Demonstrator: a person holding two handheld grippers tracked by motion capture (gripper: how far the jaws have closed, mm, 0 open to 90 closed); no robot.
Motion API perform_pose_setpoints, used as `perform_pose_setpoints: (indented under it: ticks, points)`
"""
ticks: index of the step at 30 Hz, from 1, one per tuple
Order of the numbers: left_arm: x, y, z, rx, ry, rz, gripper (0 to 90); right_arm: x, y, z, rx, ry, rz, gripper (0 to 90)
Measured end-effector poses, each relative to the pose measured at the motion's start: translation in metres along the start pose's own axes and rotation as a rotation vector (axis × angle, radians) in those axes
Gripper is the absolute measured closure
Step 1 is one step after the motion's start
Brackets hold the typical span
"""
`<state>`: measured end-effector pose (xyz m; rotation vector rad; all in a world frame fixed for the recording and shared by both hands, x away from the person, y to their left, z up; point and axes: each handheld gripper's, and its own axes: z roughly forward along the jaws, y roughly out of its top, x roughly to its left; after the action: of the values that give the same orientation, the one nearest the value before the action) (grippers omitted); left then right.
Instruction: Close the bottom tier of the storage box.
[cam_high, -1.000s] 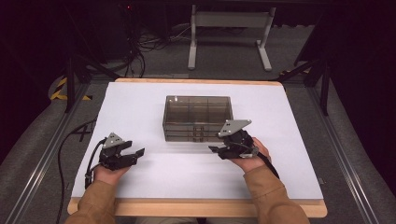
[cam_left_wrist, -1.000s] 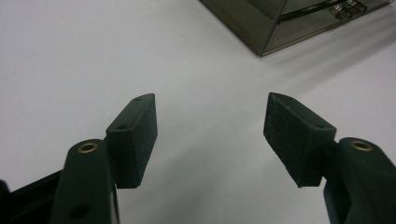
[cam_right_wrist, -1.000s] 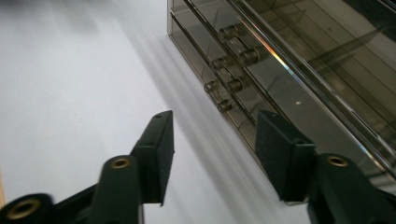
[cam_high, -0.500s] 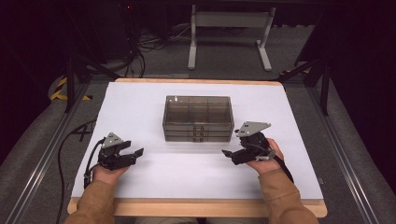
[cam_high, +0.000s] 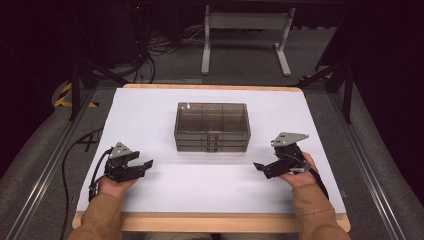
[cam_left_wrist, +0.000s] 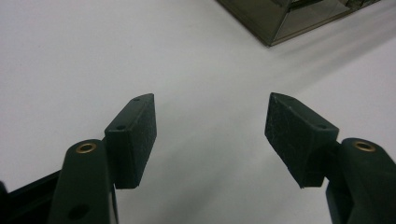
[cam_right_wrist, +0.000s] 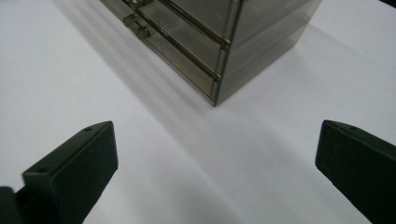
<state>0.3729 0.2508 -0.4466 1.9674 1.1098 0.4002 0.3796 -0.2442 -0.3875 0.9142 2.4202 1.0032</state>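
Note:
A smoky see-through drawer box (cam_high: 212, 127) stands in the middle of the white table top (cam_high: 150, 110), its drawers shut. My left gripper (cam_high: 142, 165) rests low at the front left, open, with only bare table between its pads (cam_left_wrist: 135, 135); the box corner (cam_left_wrist: 289, 18) lies far ahead on its right. My right gripper (cam_high: 260, 167) sits at the front right, clear of the box. Its jaws have just been opening and now stand wide, with nothing between them. In the right gripper view (cam_right_wrist: 217, 126) the box's front corner and drawer handles (cam_right_wrist: 224, 28) lie ahead.
Wooden table edge (cam_high: 210, 222) runs along the front. Beyond the table a grey metal stand (cam_high: 245, 30) and loose cables (cam_high: 150, 50) sit on the floor. Yellow-black tape (cam_high: 65, 95) marks the left floor. Rails flank both sides.
My right gripper has moved away from the box's front right, out to the right and nearer the front edge, and its jaws have spread apart. The left gripper has stayed put.

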Motion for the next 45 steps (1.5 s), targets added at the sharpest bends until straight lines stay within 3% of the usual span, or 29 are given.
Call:
perform_pose_setpoints:
  ticks: [14,23,32,41,45]
  points:
    - [0.002,-0.001,0.001,0.019,0.007,0.008,34.5,-0.025,-0.038,0.007,-0.014,0.001,0.077,0.0]
    - [0.005,-0.002,0.003,0.015,0.022,0.015,34.7,-0.028,-0.051,0.017,0.004,0.009,0.082,0.0]
    - [0.008,-0.004,0.005,0.016,0.027,0.006,34.6,-0.030,-0.060,0.022,-0.015,0.016,0.096,0.0]
    - [0.009,-0.004,0.006,0.024,0.024,0.010,34.3,-0.029,-0.062,0.026,0.015,0.011,0.106,0.0]
    - [0.008,-0.004,0.007,0.020,0.025,0.008,34.3,-0.025,-0.061,0.029,0.048,-0.018,0.075,0.0]
